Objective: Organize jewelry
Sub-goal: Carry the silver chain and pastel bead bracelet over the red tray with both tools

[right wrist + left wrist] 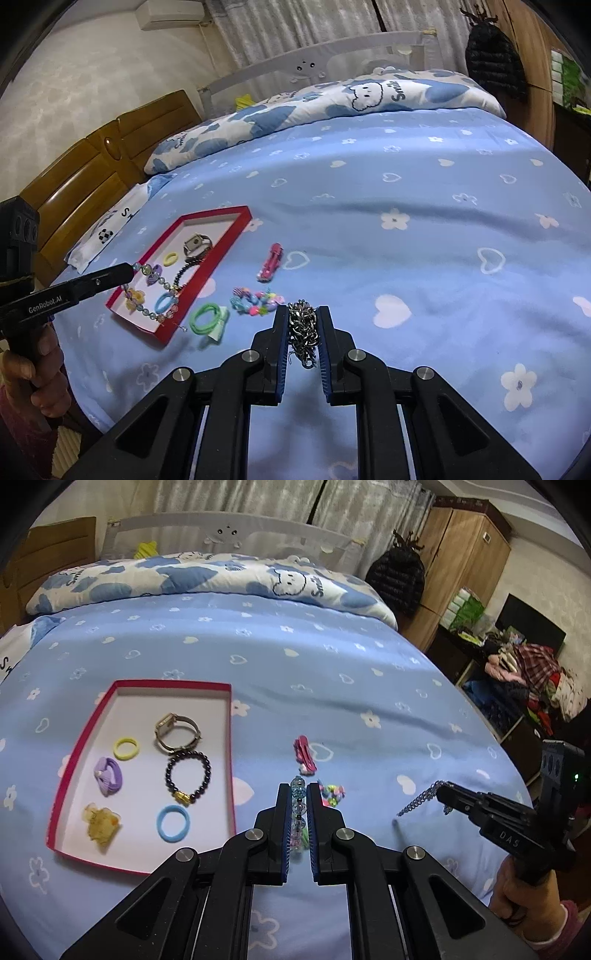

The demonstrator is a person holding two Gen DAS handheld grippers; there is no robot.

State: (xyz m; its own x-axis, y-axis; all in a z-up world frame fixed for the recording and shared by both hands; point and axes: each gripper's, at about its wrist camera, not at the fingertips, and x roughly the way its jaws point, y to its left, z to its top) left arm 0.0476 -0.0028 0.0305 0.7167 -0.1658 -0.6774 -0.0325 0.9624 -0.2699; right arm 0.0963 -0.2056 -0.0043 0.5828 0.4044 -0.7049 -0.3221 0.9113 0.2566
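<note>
- The left gripper (pixel 298 805) has its jaws pinching a strand of clear, pale-blue glass beads (pixel 155 280), which dangles over the shallow red-rimmed white tray (pixel 173 684), likely for lowering inside.
- The right gripper (pixel 303 325) has its jaws clamped on a bunched silver metal chain (pixel 303 326), lifted off the blue flowered bedsheet (pixel 406 192), probably next for the tray.
- 3 pieces remain on the bed: a pink hair clip (pixel 270 261), a multicoloured bead bracelet (pixel 256 300), and a green hair tie (pixel 207 318).

even indoor light, soft shadows; strong fisheye bend + dark vignette at edges, bg slightly soft.
</note>
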